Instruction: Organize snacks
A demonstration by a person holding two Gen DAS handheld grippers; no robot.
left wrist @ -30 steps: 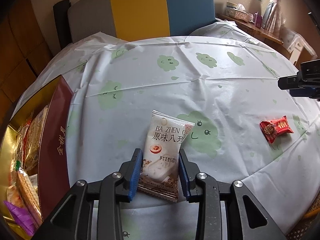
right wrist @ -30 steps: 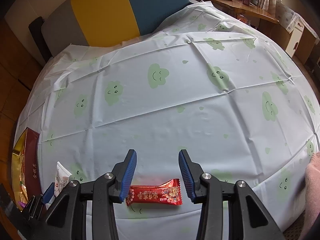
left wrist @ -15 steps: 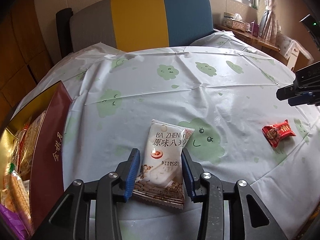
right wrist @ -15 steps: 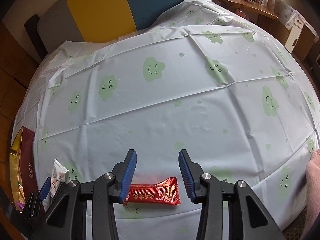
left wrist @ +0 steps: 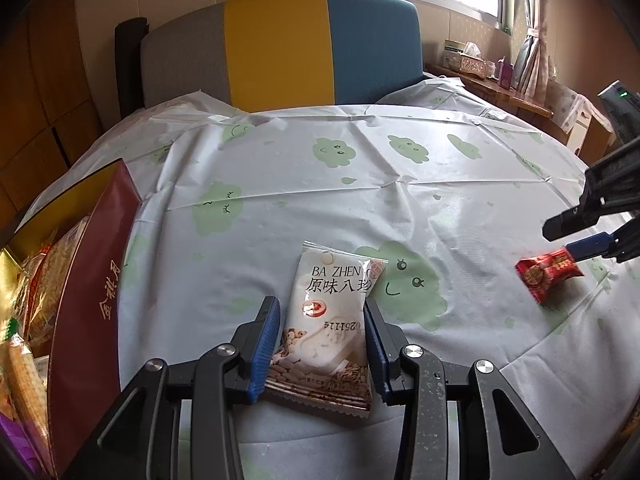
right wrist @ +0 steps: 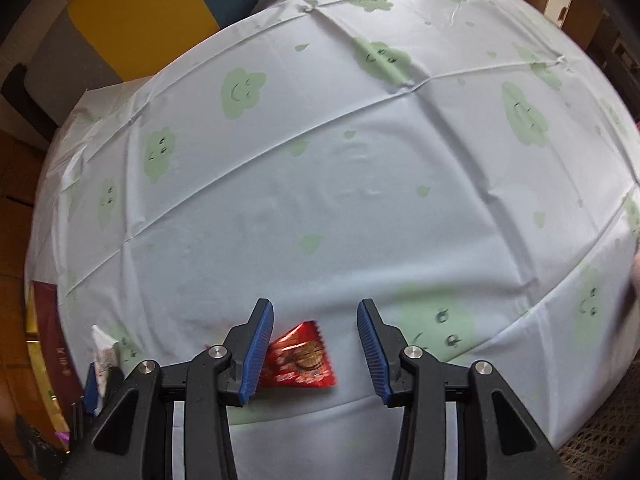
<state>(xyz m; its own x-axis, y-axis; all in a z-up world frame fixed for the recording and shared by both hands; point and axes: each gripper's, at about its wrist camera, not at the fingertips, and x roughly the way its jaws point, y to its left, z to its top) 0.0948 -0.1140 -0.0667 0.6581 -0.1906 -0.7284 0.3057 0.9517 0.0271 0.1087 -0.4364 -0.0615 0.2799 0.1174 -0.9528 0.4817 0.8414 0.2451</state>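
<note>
My table (left wrist: pixel 400 160) is round, with a pale blue cloth on it that has smiling green clouds (right wrist: pixel 242 90) all over. Behind the table is a chair back (left wrist: pixel 280 44) in grey, yellow and blue.

At the left edge of the table stands a big dark red gift box (left wrist: pixel 92 292) with gold letters on its side and gold inside. It has snacks in it: crinkly packets and a long waffle-looking stick.

The white snack packet (left wrist: pixel 332 320) lies flat on the cloth. It reads "BA ZHEN" with Chinese words, a small red round mark, and pictures of nuts and seeds at the near end. My left claw (left wrist: pixel 322 344) is around it, one blue finger on each side, with the packet just filling the space between them. I cannot tell if the fingers touch its edges.

The little red candy wrapper (right wrist: pixel 298 360) is shiny, with a gold round picture and zigzag ends. It lies on the cloth well to the right of the white packet. My right claw (right wrist: pixel 316 350) is over it and is opening. The wrapper sits against the left finger, and there is a clear gap to the right finger.
</note>
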